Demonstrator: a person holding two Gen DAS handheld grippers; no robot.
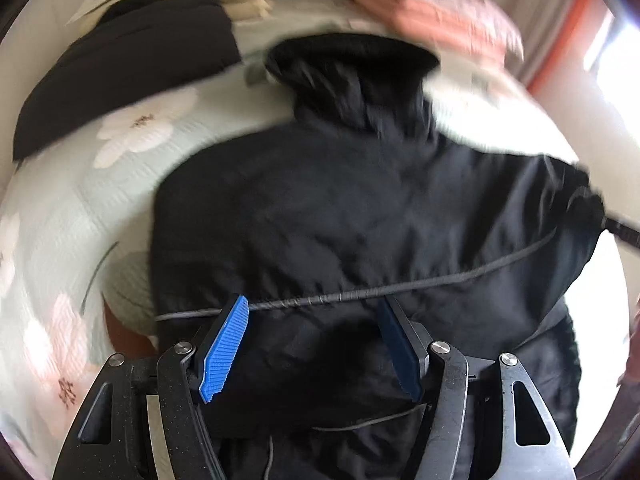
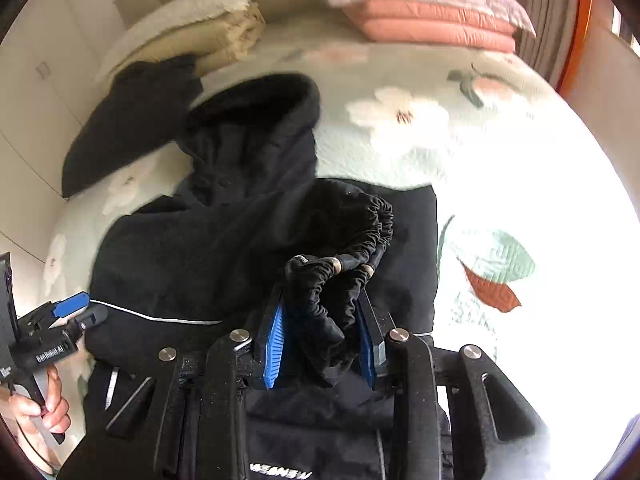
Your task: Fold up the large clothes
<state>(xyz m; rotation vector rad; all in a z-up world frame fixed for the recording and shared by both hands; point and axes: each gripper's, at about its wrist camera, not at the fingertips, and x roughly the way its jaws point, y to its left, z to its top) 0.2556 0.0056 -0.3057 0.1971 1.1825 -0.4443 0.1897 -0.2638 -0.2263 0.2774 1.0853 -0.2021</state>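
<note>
A: Where's the jacket (image 1: 340, 208)?
B: Spread on the flowered bed (image 1: 120, 184), hood toward the pillows (image 2: 432, 12).
A: And the claws?
B: The right claw (image 2: 320, 344) pinches the gathered cuff (image 2: 320, 300); the left claw (image 1: 312, 344) hangs spread above the hem, gripping nothing.

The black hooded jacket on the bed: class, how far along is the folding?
Done: jacket lies back-up on the bedspread. In hand: right claw grips the gathered cuff; left claw hangs open above the back. Left: folding sleeves, hood and body.
</note>
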